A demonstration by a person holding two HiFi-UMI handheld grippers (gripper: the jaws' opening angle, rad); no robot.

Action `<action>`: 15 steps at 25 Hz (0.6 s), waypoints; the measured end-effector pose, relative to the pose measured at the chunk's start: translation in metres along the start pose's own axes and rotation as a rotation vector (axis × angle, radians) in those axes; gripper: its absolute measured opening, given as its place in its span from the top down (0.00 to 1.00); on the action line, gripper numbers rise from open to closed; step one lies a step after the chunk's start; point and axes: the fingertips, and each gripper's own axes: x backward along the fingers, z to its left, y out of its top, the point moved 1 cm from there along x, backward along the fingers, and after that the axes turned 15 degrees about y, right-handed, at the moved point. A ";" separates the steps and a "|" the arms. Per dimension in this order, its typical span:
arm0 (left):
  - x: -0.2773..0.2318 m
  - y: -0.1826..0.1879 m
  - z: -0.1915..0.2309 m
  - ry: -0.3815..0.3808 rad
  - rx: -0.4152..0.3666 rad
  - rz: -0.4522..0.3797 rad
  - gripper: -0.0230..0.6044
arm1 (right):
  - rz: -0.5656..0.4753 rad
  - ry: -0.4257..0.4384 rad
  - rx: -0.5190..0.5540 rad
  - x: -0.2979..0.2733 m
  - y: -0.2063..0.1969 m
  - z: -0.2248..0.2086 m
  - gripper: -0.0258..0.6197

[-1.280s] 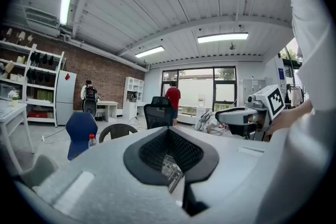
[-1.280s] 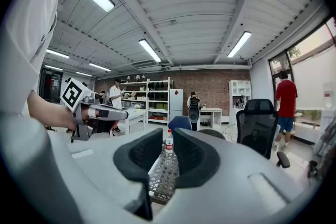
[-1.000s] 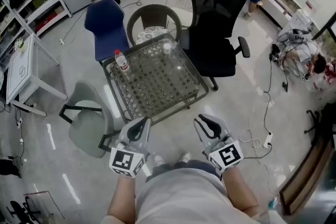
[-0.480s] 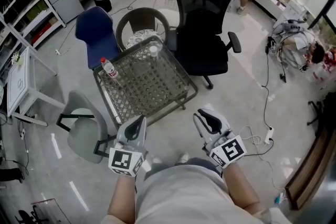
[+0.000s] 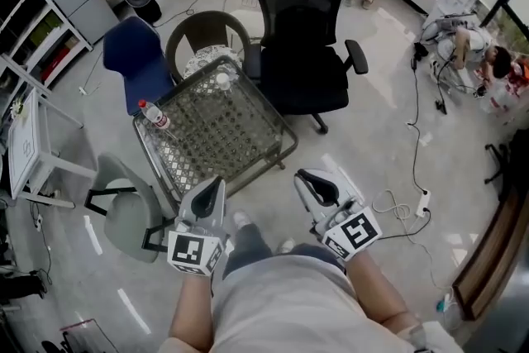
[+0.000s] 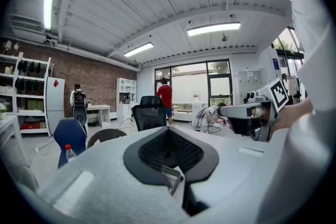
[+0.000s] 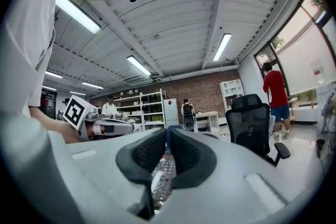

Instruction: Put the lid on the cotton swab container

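Observation:
A small clear round container (image 5: 221, 81) stands at the far side of the glass-topped wicker table (image 5: 264, 151). I cannot pick out a lid. A water bottle (image 5: 153, 114) with a red cap lies toward the table's left edge, and it also shows in the left gripper view as the bottle (image 6: 66, 152). My left gripper (image 5: 207, 198) and right gripper (image 5: 318, 188) hover side by side just short of the table's near edge. Both are shut and empty. In the left gripper view the left gripper (image 6: 168, 136) has its pads together. The right gripper (image 7: 168, 147) shows only a thin slit between its pads.
A black office chair (image 5: 302, 37), a blue chair (image 5: 132, 58) and a wicker chair (image 5: 207, 33) ring the table's far side. A grey chair (image 5: 124, 207) stands at the near left. A power strip and cables (image 5: 421, 211) lie on the floor at the right. A white shelf unit (image 5: 29, 136) is at the left.
The person has stepped forward. Both grippers have come closer to the table's near edge, and the table has shifted left in the head view. Both grippers stayed shut.

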 end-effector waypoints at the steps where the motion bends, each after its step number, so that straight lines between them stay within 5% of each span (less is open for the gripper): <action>1: -0.005 -0.002 0.001 -0.002 0.001 0.000 0.95 | 0.006 -0.001 0.002 -0.003 -0.002 -0.004 0.92; 15: -0.113 -0.014 0.102 -0.015 0.064 0.006 0.95 | 0.114 -0.016 0.048 -0.127 -0.013 -0.074 0.96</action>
